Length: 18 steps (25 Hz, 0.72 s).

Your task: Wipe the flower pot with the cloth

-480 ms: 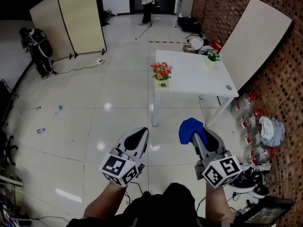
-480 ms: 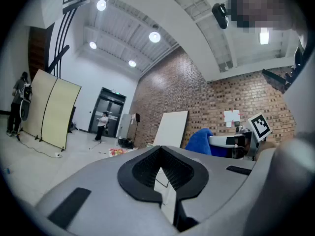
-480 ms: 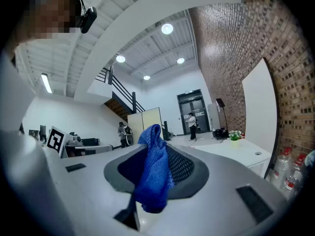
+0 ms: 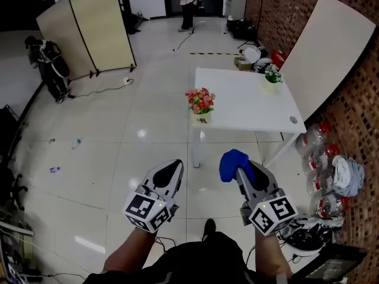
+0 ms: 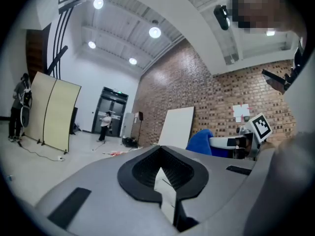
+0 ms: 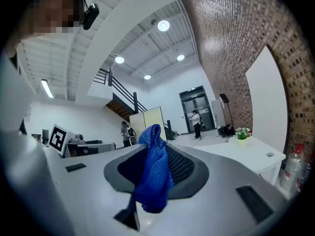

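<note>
Head view: white tabletop (image 4: 249,102) at 1 o'clock, well apart from both tools. Right tool (image 4: 241,169) is clamped on a blue cloth (image 4: 231,160); left tool (image 4: 172,171) is closed, empty. Pot (image 4: 201,119) sits on the tabletop's near-left corner, 12 o'clock.

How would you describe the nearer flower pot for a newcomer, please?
Find the white table by the brick wall. At its near left corner stands a pale square pot of red and pink flowers; the other pot holds a mostly green plant.
</note>
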Available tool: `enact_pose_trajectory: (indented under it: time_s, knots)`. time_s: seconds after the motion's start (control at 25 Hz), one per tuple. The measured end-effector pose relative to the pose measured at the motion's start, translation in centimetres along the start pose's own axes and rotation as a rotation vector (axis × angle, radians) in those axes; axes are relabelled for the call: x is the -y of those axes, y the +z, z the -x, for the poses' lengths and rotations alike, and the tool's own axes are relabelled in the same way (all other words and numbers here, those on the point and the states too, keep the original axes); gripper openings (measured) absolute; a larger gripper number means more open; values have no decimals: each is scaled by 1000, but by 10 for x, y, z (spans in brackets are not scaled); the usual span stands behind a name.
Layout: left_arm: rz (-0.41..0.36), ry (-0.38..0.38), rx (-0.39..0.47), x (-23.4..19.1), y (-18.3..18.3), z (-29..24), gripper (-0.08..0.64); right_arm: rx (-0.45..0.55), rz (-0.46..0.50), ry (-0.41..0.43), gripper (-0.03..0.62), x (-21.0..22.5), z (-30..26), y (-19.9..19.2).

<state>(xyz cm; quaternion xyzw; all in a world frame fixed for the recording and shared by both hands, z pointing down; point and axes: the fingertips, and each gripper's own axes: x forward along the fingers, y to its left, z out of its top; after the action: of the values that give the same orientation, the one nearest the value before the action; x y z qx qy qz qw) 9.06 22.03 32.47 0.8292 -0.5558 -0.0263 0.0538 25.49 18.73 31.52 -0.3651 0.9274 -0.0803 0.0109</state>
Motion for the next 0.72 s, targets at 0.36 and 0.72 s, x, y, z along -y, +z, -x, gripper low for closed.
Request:
enact_pose_trajectory:
  time_s: [0.36,0.72]
  knots:
    - [-24,76,-8,-27,4,-86,5,-18,14,111,98,63,-67,9]
    - [12,113,-25,-87,-9,-127,5,-65,-16,124,98,83,-142,-7]
